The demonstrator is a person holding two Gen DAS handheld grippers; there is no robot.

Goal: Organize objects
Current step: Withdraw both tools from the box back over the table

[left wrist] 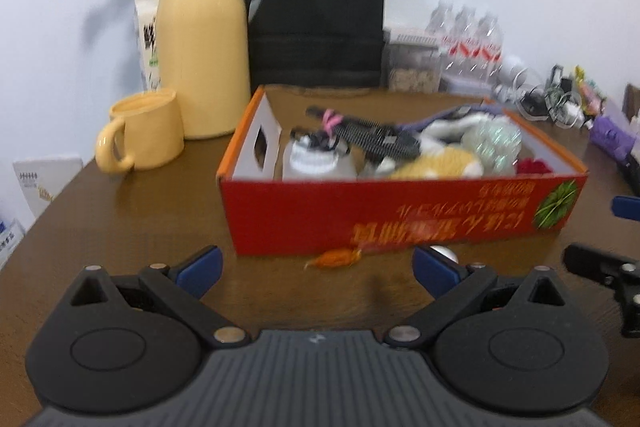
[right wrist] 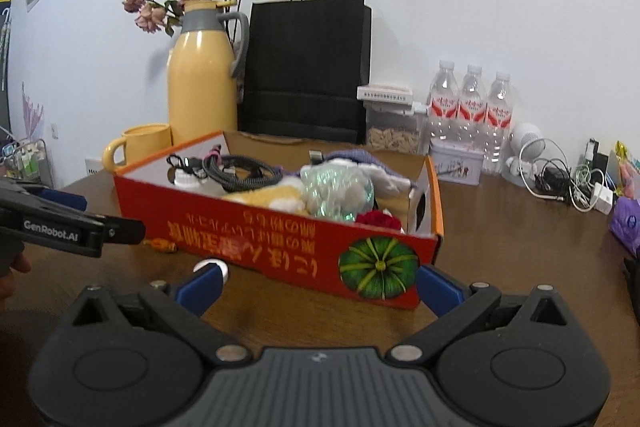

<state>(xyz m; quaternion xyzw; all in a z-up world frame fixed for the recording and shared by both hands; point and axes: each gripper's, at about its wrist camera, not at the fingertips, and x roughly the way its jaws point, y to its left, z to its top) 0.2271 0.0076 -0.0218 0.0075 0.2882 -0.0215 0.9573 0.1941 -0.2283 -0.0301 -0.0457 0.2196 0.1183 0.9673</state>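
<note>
Both my tongs hover over a brown table (left wrist: 120, 211), spread wide and holding nothing: left gripper (left wrist: 316, 269), right gripper (right wrist: 320, 285). Just beyond them sits a red cardboard box (right wrist: 256, 231), already piled with a cable, a plush toy and other soft things. Near its front wall, left of centre, lies a small orange wrapped candy (left wrist: 334, 259). I judge it light, crinkly and slippery; I would pinch its plump middle, not the twisted ends.
</note>
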